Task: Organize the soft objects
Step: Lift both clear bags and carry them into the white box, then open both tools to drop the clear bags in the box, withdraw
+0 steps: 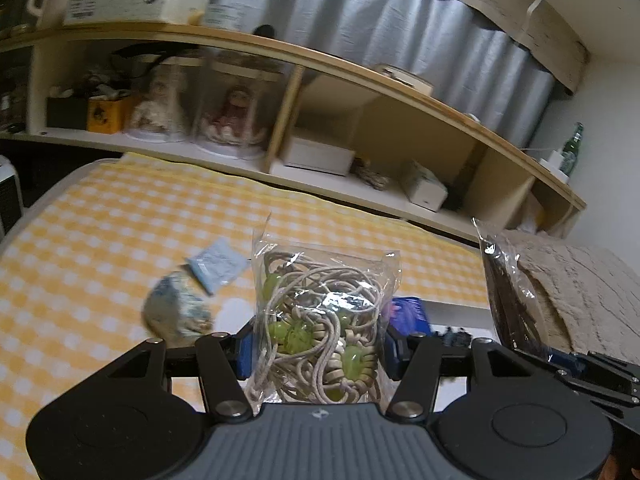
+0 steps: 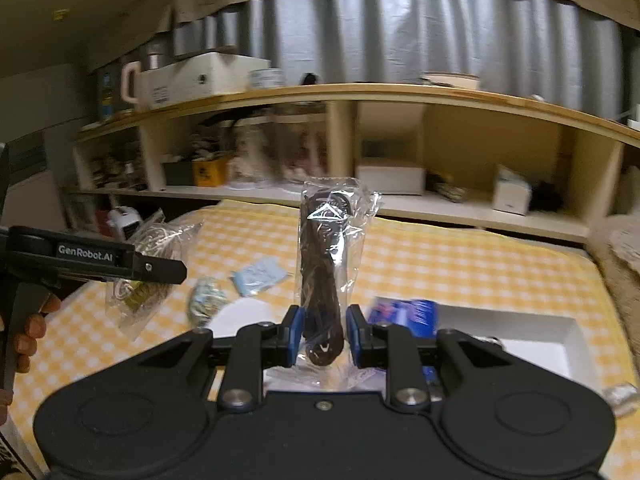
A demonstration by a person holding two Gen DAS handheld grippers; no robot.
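1. The bed (image 2: 460, 256), under a yellow checked cover, is the work surface; a shelf (image 2: 360, 94) runs along its far side, at 12 o'clock in both views.
2. A white box (image 2: 532, 332) lies open on the bed at 3 o'clock of the right gripper, probably the place for sorted items; a blue packet (image 2: 404, 312) sits at its near edge.
3. The left gripper (image 1: 318, 354) holds a cord bag (image 1: 320, 320) upright above the bed, jaws closed partway onto its sides, likely for carrying.
4. The right gripper (image 2: 322, 336) pinches a dark bag (image 2: 324, 268) the same way, jaws narrow and touching the plastic.
5. A pale packet (image 2: 260, 276) and a crumpled bundle (image 2: 206, 304) lie loose at 11 o'clock, not yet sorted.
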